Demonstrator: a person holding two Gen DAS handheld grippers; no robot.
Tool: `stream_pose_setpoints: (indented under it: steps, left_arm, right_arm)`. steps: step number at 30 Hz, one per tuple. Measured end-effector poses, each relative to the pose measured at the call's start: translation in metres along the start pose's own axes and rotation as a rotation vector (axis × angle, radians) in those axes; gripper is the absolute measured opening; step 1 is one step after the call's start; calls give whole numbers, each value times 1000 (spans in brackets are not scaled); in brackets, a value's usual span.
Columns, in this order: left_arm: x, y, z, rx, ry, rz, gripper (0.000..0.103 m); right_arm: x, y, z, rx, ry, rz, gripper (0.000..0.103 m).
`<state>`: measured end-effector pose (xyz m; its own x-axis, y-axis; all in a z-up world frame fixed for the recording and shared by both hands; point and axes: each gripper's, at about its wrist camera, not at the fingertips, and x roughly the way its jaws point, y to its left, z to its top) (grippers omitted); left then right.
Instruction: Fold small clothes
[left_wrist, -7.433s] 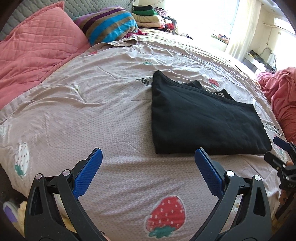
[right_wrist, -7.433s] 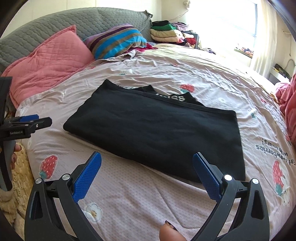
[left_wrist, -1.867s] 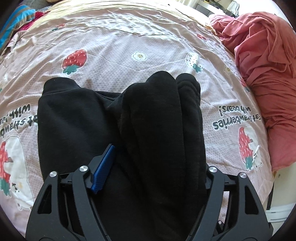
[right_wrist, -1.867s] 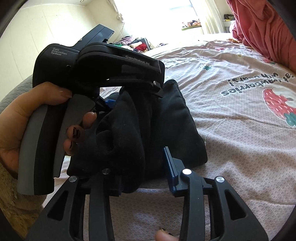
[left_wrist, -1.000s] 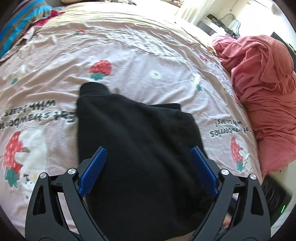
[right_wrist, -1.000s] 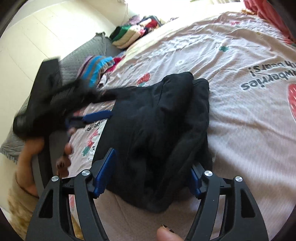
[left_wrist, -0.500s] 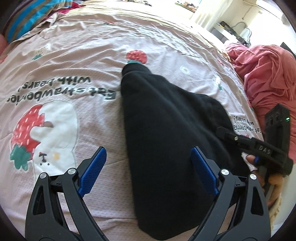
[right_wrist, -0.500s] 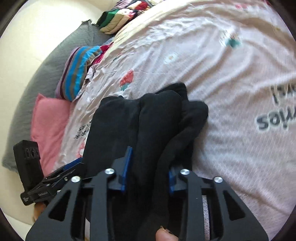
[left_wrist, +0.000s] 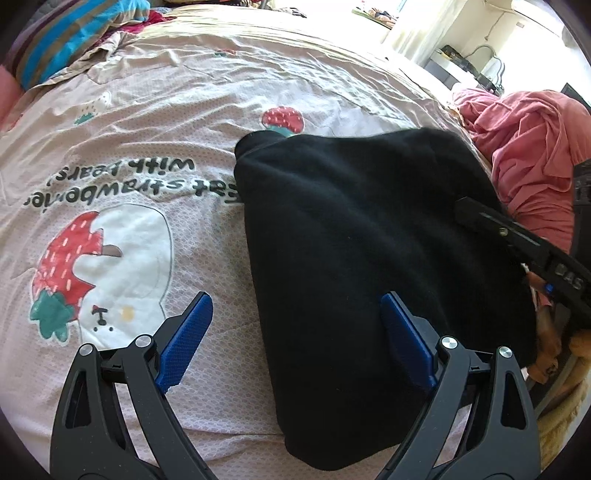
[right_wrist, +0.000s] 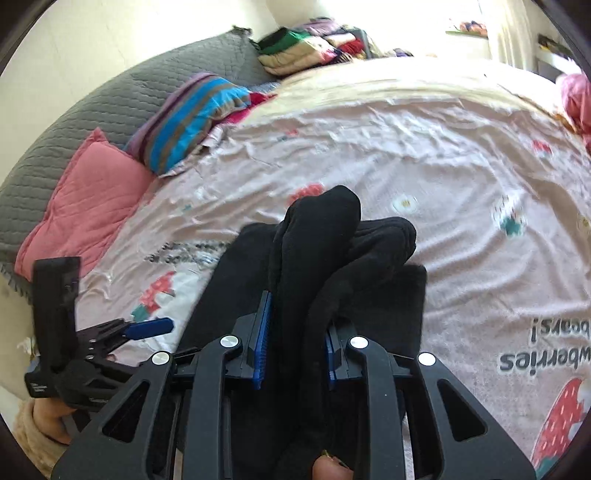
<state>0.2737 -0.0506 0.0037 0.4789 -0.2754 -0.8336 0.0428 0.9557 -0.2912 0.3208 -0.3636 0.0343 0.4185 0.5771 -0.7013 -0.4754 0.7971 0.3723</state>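
Note:
A folded black garment lies on the strawberry-print bedspread. In the left wrist view my left gripper hovers open over the garment's near left edge, its left finger above bare bedspread and its right finger above the cloth. My right gripper has its jaws closing, and the blue pads press on a bunched fold of the black garment, which rises in thick rolls in front of the fingers. The right gripper's body reaches in from the right in the left wrist view. The left gripper shows at the lower left of the right wrist view.
A crumpled pink blanket is heaped at the bed's right side. At the head of the bed are a striped pillow, a pink pillow, a grey quilted headboard and a stack of folded clothes.
The right gripper's jaws went from wide around the garment's folded end to pinched on it, and it rolled and rose. The left gripper slid left, staying open.

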Motion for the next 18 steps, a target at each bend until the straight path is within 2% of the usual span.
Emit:
stream_pose_setpoints:
  steps: [4, 14, 18]
  left_arm:
    - [9, 0, -7, -4, 14, -17, 89]
    - [12, -4, -12, 9, 12, -19, 91]
    - [14, -7, -13, 16, 14, -17, 92]
  right_arm:
    - [9, -16, -7, 49, 12, 2, 22]
    - [19, -36, -24, 92, 17, -8, 22]
    - [22, -38, -26, 103, 29, -44, 27]
